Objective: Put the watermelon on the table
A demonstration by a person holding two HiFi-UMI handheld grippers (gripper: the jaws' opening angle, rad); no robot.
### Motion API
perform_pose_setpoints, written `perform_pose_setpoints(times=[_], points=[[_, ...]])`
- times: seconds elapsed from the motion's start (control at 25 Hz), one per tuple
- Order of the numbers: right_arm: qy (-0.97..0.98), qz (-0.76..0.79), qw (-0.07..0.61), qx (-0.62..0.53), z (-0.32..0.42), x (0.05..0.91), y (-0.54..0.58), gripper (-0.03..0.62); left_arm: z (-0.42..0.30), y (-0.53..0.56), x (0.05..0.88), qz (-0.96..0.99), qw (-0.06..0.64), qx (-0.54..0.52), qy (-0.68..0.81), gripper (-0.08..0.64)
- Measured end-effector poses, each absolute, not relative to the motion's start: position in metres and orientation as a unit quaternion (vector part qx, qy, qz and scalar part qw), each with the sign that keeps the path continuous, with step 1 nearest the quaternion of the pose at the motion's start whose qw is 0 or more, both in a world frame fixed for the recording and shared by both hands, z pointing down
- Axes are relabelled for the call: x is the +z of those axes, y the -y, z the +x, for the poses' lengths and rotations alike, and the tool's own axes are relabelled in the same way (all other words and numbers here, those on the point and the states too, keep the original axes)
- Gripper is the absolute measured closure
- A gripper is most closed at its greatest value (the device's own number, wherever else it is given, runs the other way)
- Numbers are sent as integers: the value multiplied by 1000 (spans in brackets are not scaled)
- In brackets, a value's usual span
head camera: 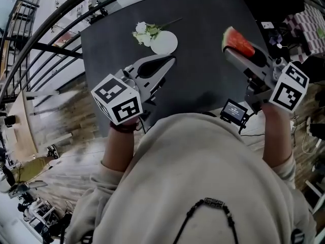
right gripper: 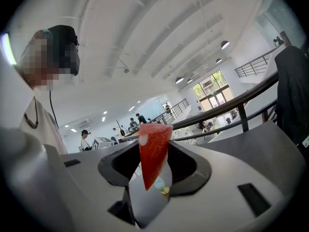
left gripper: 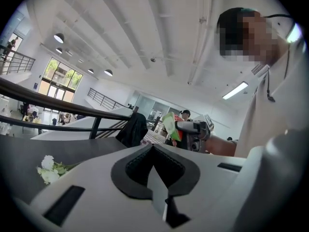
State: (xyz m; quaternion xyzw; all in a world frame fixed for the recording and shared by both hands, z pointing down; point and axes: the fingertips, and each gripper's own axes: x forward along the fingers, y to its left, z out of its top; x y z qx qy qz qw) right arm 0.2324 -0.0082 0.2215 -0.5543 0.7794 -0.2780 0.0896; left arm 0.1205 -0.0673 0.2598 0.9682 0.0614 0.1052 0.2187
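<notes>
Red wedge up in the air: the watermelon (head camera: 237, 40) is clamped in the right hand-held gripper (head camera: 232, 51), over the right edge of the desk (head camera: 203, 85) and not yet set down.
The pads pinch only the slice's flat sides with its tip pointing down, so I'd judge a slip or a swing likely if the grip loosens early. Letting go this close to the right edge could send it off the desk. The left hand-held gripper (head camera: 170, 61) hovers mid-desk, jaws together and empty, so it gives no support. The flowers (head camera: 144, 33) and white disc (head camera: 164, 42) lie by the far edge, well apart.
</notes>
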Motion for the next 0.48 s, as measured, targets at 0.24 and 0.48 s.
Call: perform_pose_setpoints(times=[0.24, 0.48], points=[[-773, -570, 42, -274, 197, 217, 37, 410, 77, 81, 268, 970, 216, 91, -58, 557], [-765, -573, 4, -294, 179, 226, 52, 408, 70, 91, 284, 961, 257, 79, -63, 557]])
